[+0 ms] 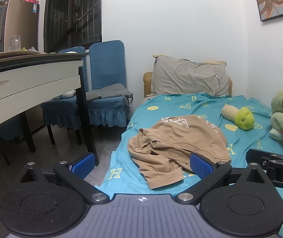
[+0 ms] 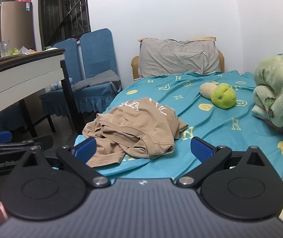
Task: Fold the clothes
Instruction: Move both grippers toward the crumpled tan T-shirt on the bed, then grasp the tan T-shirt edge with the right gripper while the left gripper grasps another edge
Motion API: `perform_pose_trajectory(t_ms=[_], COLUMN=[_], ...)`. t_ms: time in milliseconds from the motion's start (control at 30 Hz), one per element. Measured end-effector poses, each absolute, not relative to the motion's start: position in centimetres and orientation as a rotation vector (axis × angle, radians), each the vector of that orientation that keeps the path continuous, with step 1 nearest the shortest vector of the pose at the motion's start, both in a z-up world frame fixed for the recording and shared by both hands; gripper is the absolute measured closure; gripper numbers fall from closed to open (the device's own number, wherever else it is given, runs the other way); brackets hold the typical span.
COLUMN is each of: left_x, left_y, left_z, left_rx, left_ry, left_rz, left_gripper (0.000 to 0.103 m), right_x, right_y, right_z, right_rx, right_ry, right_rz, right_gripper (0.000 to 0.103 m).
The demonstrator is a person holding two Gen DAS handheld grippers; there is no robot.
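A crumpled tan T-shirt [image 1: 175, 144] with a white print lies in a heap near the left edge of a bed with a teal sheet [image 1: 181, 107]. It also shows in the right wrist view [image 2: 135, 127]. My left gripper [image 1: 142, 165] is open and empty, held just in front of the shirt's near hem. My right gripper [image 2: 143, 150] is open and empty, also just short of the shirt. Each gripper shows at the edge of the other's view.
A grey pillow [image 1: 189, 77] lies at the bed's head. A green plush toy [image 2: 220, 94] and a green plush blanket [image 2: 278, 97] lie at the right. A white table [image 1: 22, 83] and blue chairs [image 1: 105, 91] stand left of the bed.
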State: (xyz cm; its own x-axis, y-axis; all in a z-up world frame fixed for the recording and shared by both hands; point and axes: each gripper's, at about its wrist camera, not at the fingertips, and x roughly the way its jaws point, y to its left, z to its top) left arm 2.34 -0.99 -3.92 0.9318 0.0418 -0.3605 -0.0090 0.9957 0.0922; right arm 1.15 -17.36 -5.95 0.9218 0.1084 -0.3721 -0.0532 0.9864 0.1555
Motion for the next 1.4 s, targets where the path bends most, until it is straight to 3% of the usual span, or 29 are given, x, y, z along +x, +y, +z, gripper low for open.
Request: perform_pose_trajectory(t_ms=[633,667,700,800,867,1067,1400], left_x=[0.7,0.6,0.7,1.2,1.9,6.9,12.9], left_y=[-0.4,-0.3,-0.1,0.3,0.1,0.3,4.2], left_z=[-1.4,-1.1,-0.7,1.0,2.4,4.7,-0.6], left_rx=[0.060,0.053,0.047,0.056,0.086,0.077,-0.010], left_ry=[0.345,0.343,0.340,0.323,0.308,0.345,0.413], left_rz=[0.017,0.015,0.016,0.021,0.027,0.038,0.025], left_gripper=[0.000,0.000,0.000,0.000,0.000,0.000,0.000], right_x=[1.0,1.0,1.0,2.0,3.6,9.4,18.1], right_y=[-19.0,-18.9,-18.8,-18.7,-18.4,-17.2,-15.9], right_z=[-6.2,-6.2,-6.3,-6.8,-7.3,-9.5,-15.3], right_rx=[0.271,0.265,0.260,0.276,0.290,0.306,0.225], right_ry=[0.359,0.354,0.352,0.376,0.408,0.512,0.619], right_rz=[0.026,0.024,0.023,0.046,0.061,0.068,0.046], right_gripper=[0.002,0.011,0.029,0.058,0.064,0.063,0.059])
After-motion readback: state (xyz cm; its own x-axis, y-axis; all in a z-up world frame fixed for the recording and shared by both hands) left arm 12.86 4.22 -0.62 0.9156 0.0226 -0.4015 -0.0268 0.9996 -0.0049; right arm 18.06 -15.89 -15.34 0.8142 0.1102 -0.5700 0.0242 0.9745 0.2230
